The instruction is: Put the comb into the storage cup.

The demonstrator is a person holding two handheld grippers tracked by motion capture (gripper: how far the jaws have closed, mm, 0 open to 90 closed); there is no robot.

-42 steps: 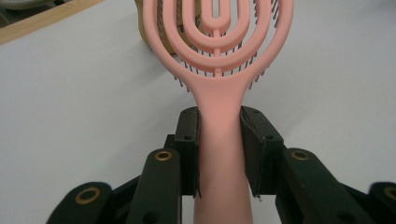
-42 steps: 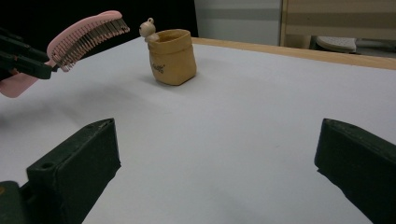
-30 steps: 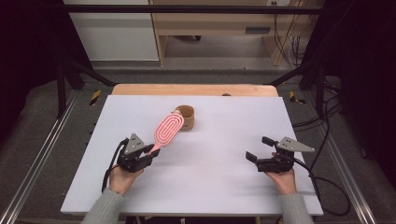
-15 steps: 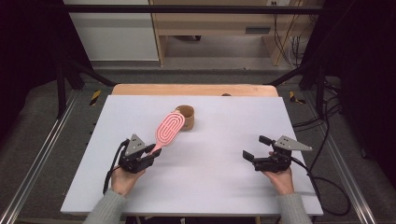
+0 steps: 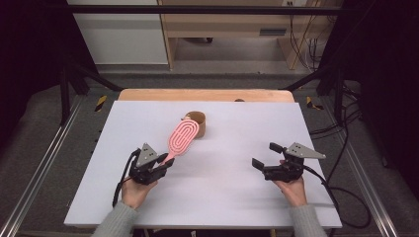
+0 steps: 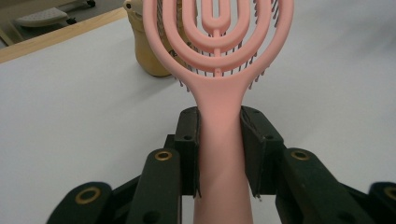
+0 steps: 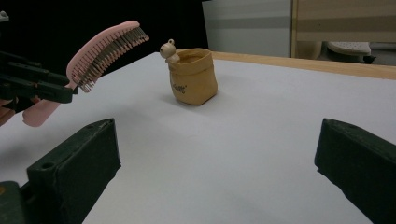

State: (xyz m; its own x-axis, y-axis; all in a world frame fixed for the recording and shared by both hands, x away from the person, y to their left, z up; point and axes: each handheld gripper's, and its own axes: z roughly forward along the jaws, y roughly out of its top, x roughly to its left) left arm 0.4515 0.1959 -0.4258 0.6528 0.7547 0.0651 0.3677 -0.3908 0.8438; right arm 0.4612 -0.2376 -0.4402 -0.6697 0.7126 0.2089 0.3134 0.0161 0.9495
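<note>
Left of centre in the high view, the left hand-held gripper (image 5: 165, 164) is clamped on the handle of a pink vented hairbrush (image 5: 182, 138), whose oval head reaches up and right toward a small tan pouch (image 5: 198, 123) standing on the white desk (image 5: 237, 197). At lower right of this frame the right hand-held gripper (image 5: 264, 157) sits low over the desk with its jaws spread wide and nothing between them, well apart from both brush and pouch. The brush head looks close to the pouch, though whether they touch I cannot tell from above.

Along the left gripper view, both black jaws press the sides of the hairbrush (image 6: 219, 93) handle just below the neck, the bristles facing away, with the pouch (image 6: 144, 46) at upper left behind the head. The grip is narrow and sits far from the heavy head, so a quick swing could, I judge, let the handle pivot or slide between the pads.

From the right gripper view, the wide-open jaws frame the bottom corners; the hairbrush (image 7: 100, 46) hangs tilted in the air at upper left, bristles down, and the pouch (image 7: 192, 77) stands upright at centre with a small bead figure (image 7: 169, 50) on its rim. The pouch looks light and soft, so a nudge from the brush head could tip or push it, the more so as nothing steadies it
</note>
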